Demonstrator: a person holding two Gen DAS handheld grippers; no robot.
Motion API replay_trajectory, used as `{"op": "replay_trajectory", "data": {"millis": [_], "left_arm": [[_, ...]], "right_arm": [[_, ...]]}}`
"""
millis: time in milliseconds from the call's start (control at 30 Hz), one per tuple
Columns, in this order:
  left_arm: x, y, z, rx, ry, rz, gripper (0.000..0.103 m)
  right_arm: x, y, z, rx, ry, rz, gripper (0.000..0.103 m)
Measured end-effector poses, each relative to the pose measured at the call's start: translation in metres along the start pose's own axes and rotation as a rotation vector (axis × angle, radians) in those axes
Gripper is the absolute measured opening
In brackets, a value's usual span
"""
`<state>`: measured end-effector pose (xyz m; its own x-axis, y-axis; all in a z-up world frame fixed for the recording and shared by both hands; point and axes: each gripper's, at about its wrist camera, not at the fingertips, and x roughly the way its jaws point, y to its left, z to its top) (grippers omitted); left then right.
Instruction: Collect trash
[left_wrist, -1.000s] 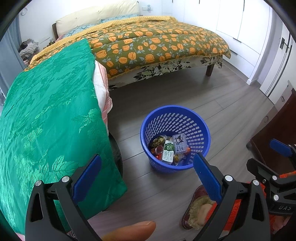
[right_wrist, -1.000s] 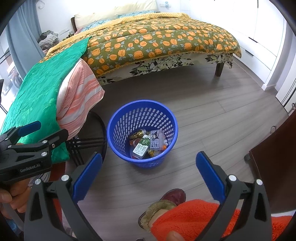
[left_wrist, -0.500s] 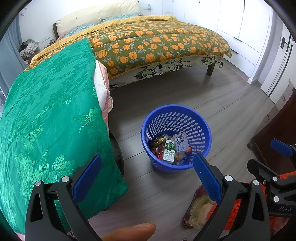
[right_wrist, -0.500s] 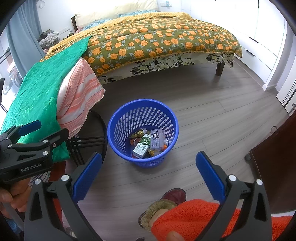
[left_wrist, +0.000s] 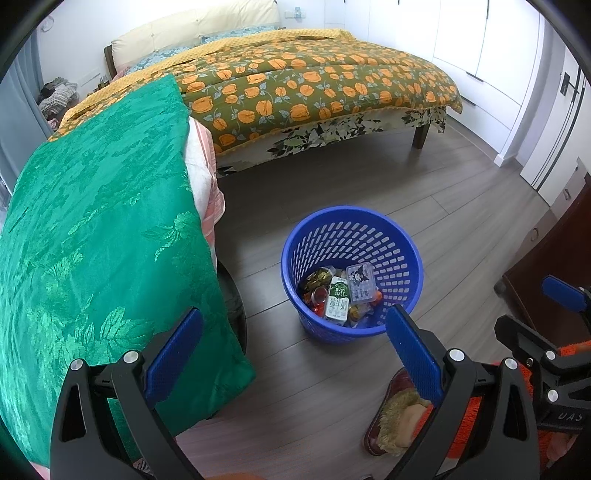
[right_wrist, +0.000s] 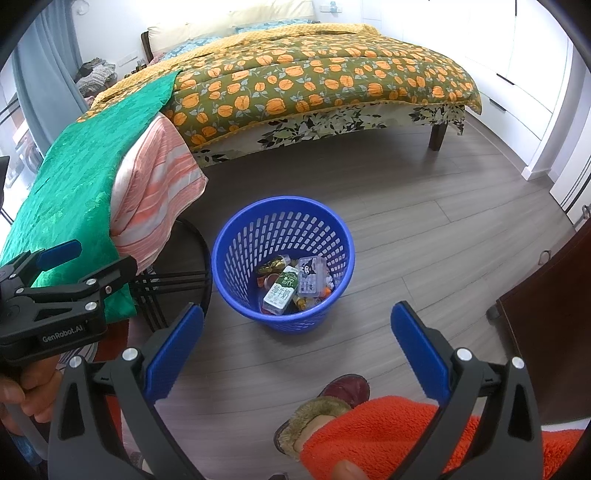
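While both hand-held grippers (left_wrist: 293, 345) (right_wrist: 297, 339) gape empty, basket (right_wrist: 236, 243) trash (right_wrist: 282, 288) overlaps, partly hidden.

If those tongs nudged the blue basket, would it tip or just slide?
The basket would probably slide: it stands upright on smooth wood floor. It looks light, with perforated plastic walls and only a milk carton and wrappers low inside. A push at the rim might tip it.

"GenRobot.AI" is printed in white on the black left gripper (right_wrist: 55, 266), at nine o'clock in the right wrist view.
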<state>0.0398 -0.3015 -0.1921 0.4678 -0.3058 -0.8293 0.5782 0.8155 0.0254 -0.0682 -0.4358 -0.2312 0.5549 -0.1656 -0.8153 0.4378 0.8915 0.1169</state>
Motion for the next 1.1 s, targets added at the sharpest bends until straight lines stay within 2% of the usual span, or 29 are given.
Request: {"op": "replay_trajectory", "data": {"millis": [233, 467, 1100], "left_arm": [[-0.005, -0.0054, -0.0021, 0.014, -0.018, 0.016, 0.097], [-0.004, -0.005, 0.0, 0.015, 0.006, -0.01, 0.097], [-0.0016, -0.0052, -0.0003, 0.01, 0.014, -0.007, 0.097]], "right_arm": [[0.0001, -0.0012, -0.0006, 0.003, 0.0, -0.002, 0.098], [-0.0016, -0.0058, 0.0011, 0.006, 0.001, -0.006, 0.098], [-0.0016, -0.0052, 0.002, 0.005, 0.001, -0.007, 0.098]]}}
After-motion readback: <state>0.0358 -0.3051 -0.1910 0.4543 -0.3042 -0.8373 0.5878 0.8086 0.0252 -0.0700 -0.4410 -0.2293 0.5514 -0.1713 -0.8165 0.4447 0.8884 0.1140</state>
